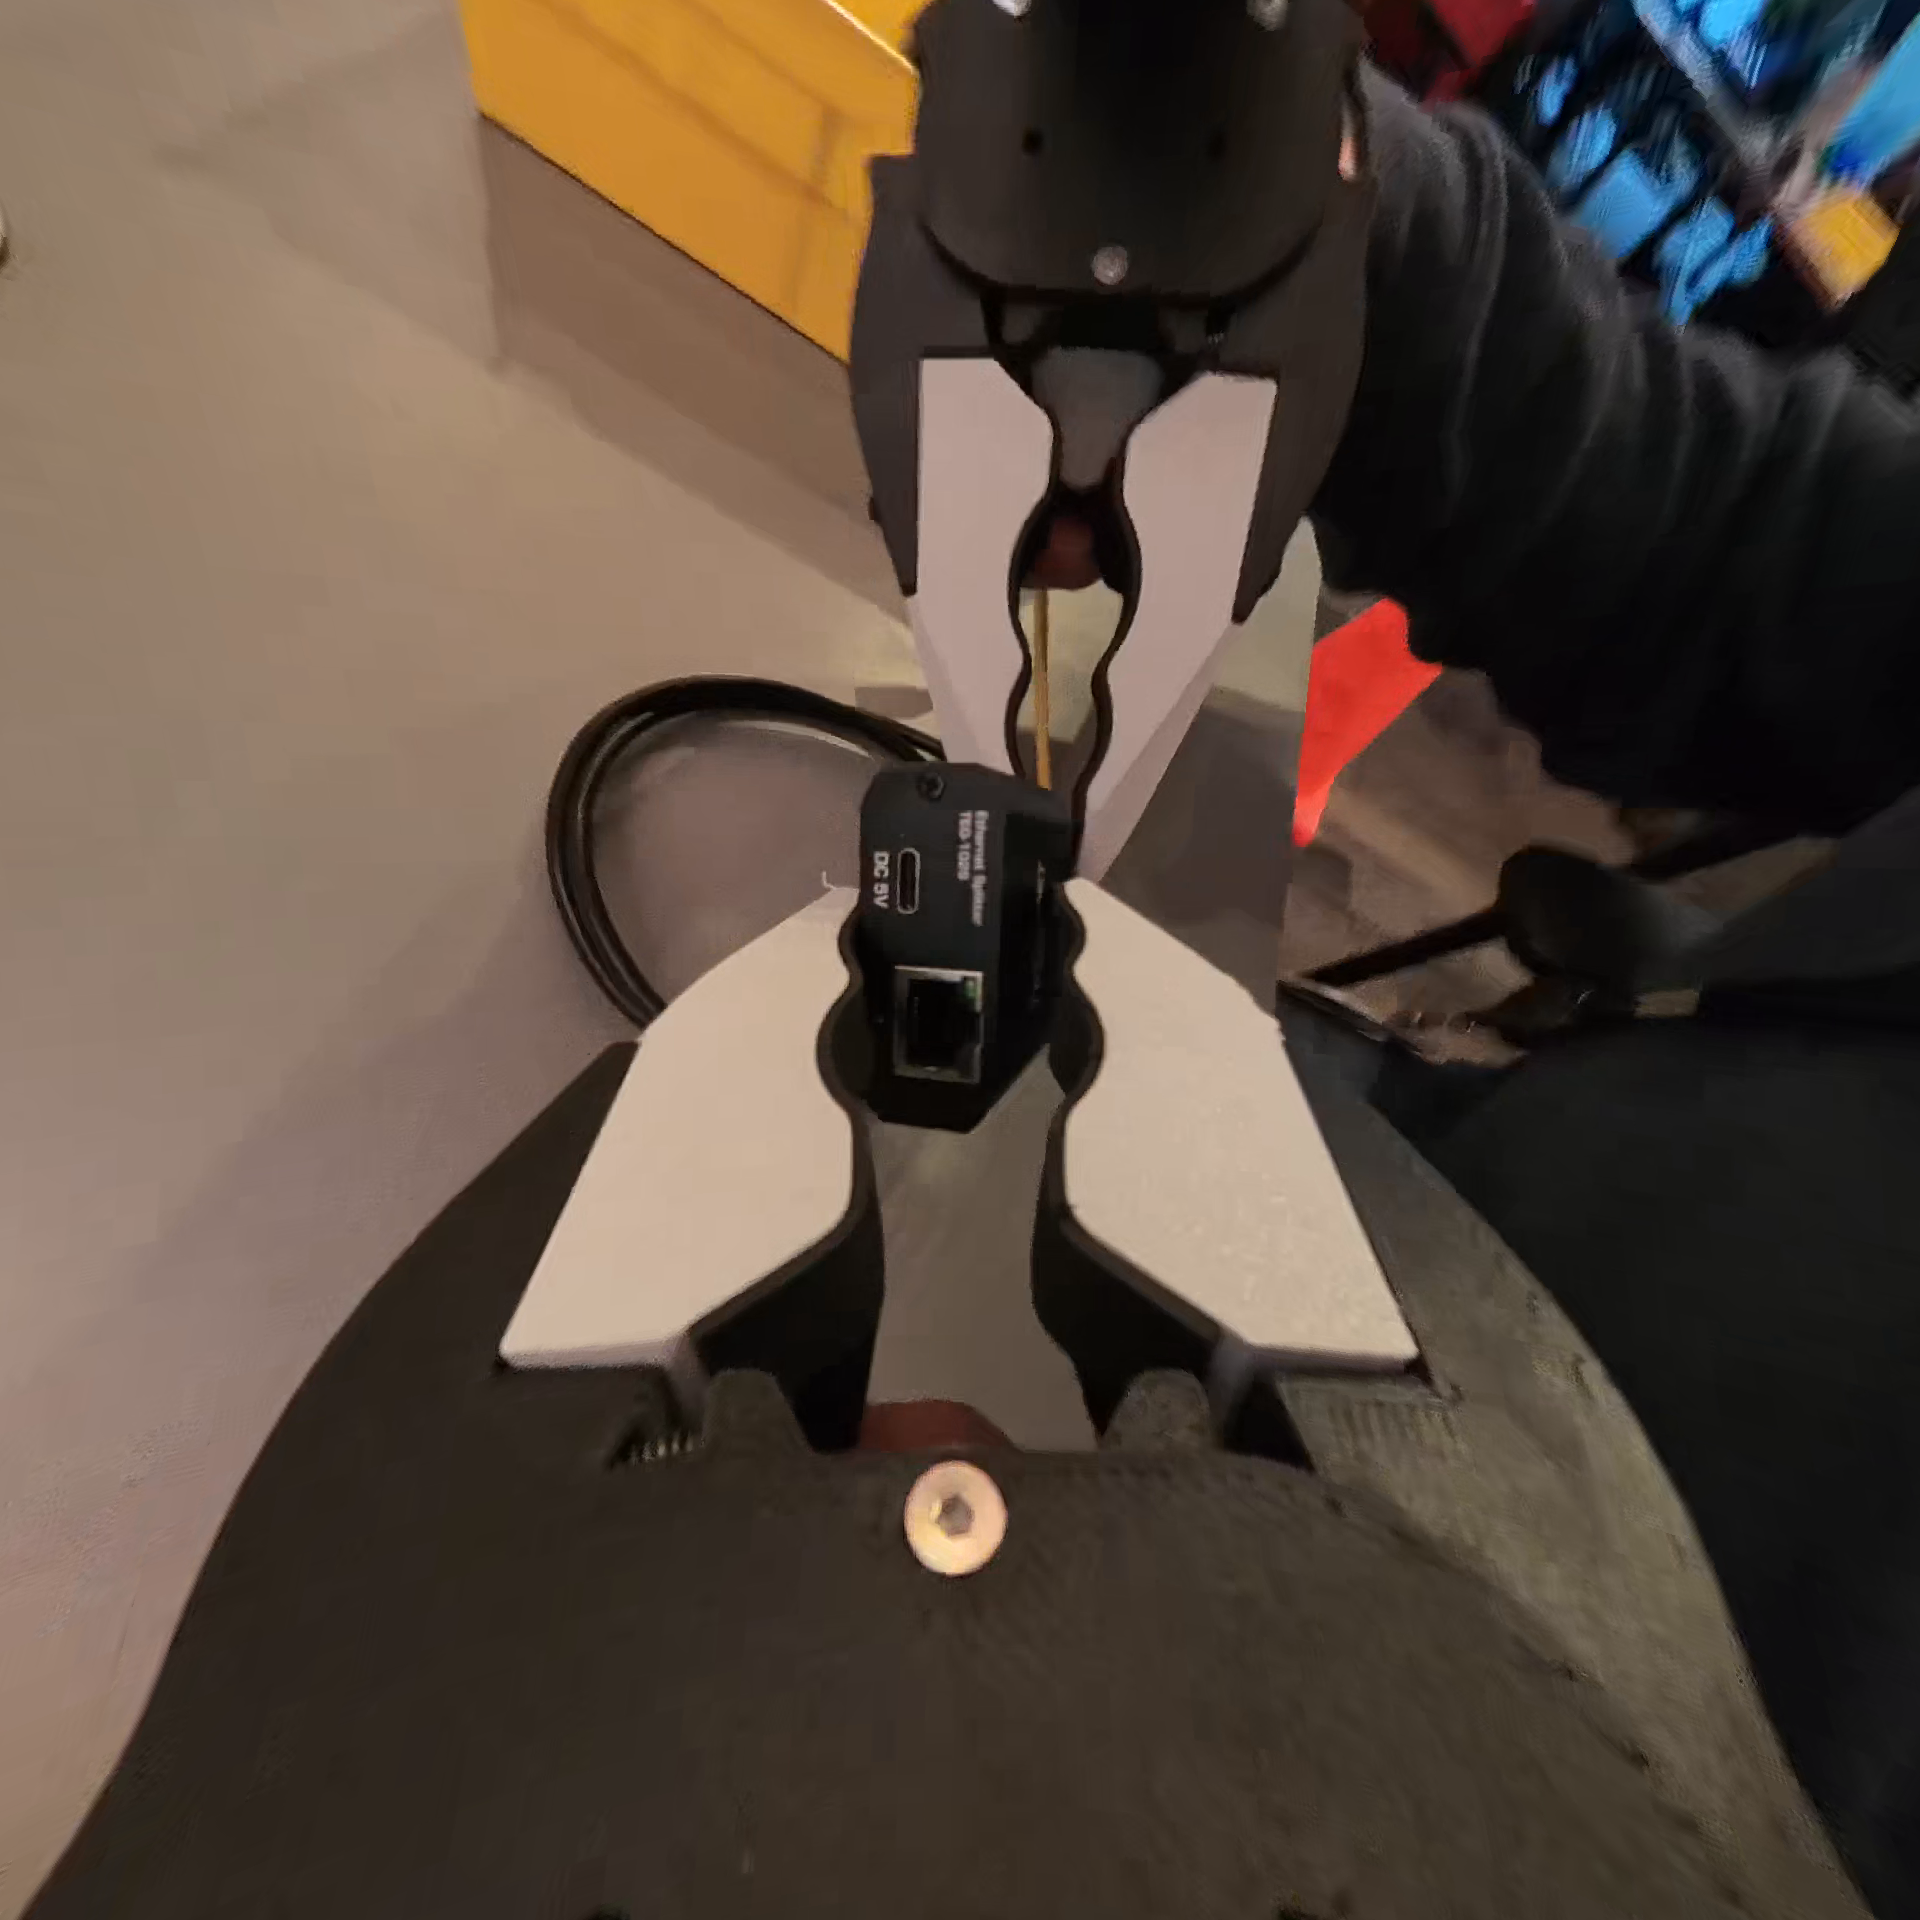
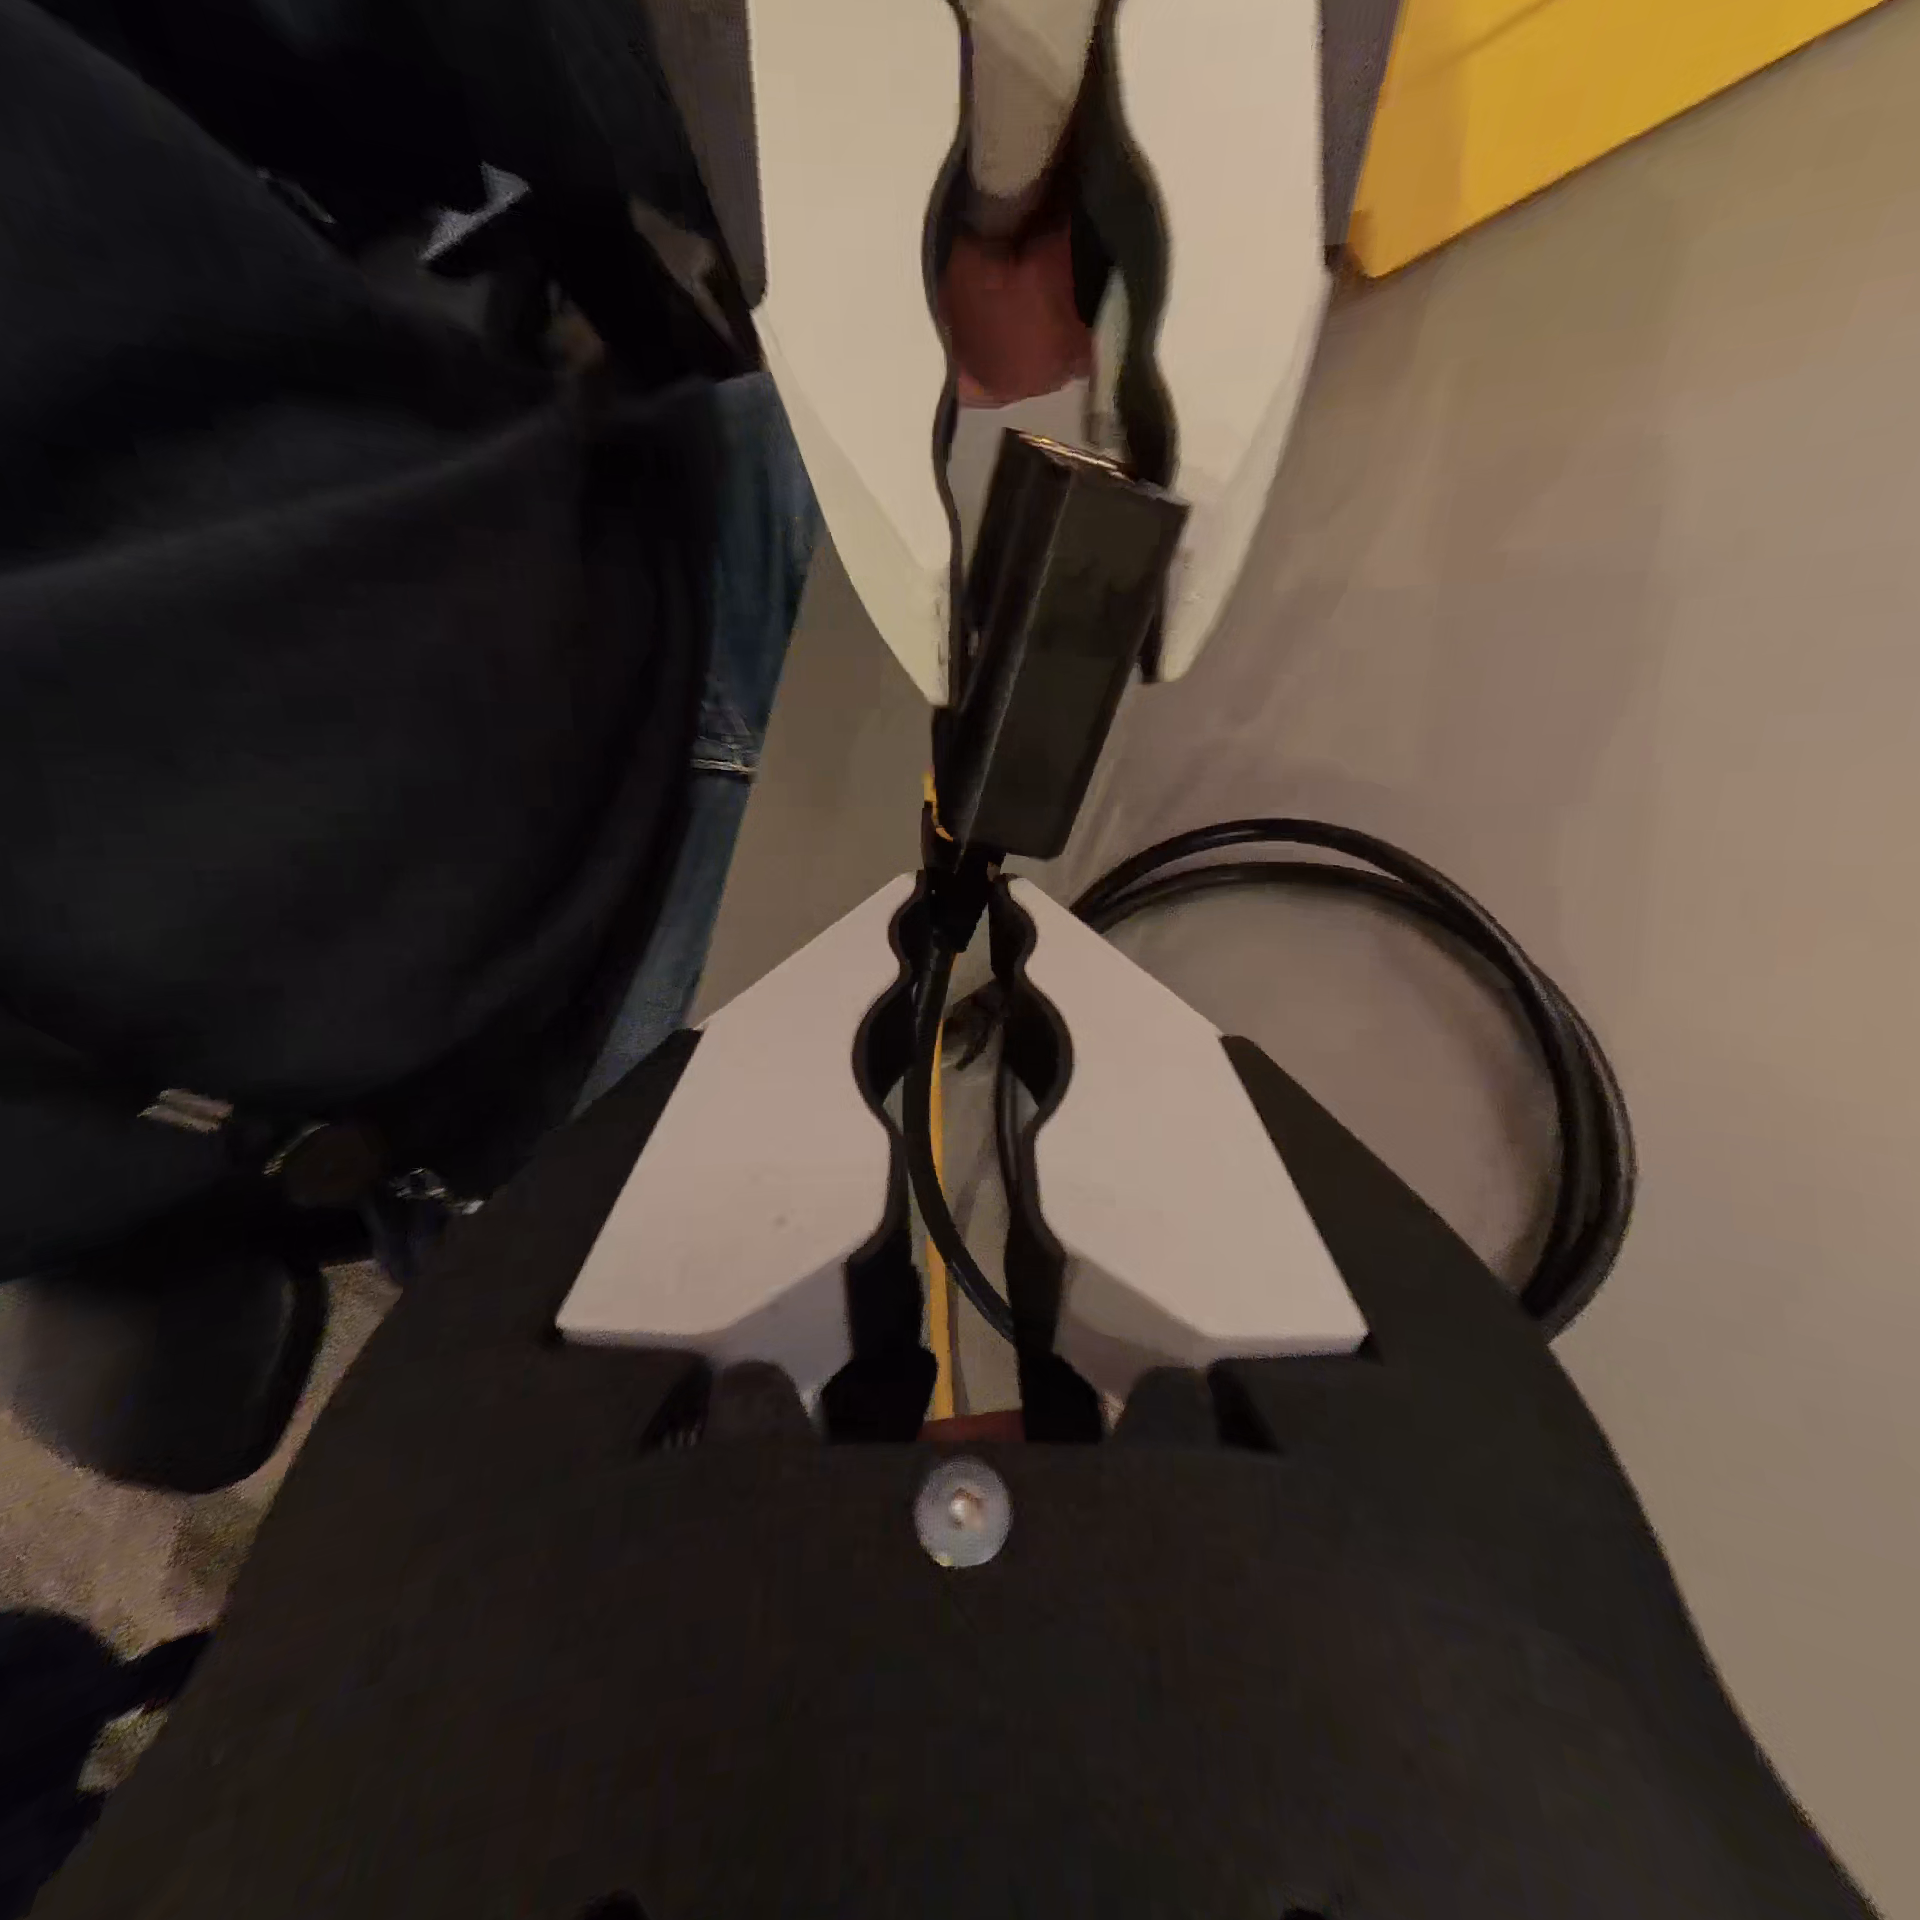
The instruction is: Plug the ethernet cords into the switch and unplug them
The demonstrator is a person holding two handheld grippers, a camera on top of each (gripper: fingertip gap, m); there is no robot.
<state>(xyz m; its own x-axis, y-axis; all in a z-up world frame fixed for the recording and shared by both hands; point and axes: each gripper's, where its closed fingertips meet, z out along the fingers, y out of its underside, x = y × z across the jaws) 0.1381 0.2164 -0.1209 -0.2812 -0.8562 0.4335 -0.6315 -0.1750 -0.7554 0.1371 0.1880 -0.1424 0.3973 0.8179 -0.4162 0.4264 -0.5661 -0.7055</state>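
My left gripper (image 1: pixel 956 894) is shut on the small black switch (image 1: pixel 940 935) and holds it above the grey table (image 1: pixel 260 727), an empty port facing the camera. My right gripper (image 1: pixel 1039 800) meets the switch's far end from above. In the right wrist view, my right gripper (image 2: pixel 958 883) is shut on a black ethernet cord (image 2: pixel 925 1039) right at the near end of the switch (image 2: pixel 1060 644). A yellow cord (image 2: pixel 940 1195) also runs between its fingers. The left gripper (image 2: pixel 1055 675) clamps the switch from the far side. The plug itself is hidden.
A coil of black cable (image 1: pixel 603 831) lies on the table beside the switch, and also shows in the right wrist view (image 2: pixel 1507 987). A yellow box (image 1: pixel 707 135) stands at the back of the table. A person's dark sleeve (image 1: pixel 1558 468) is to the right. Left tips to right tips: about 4 centimeters.
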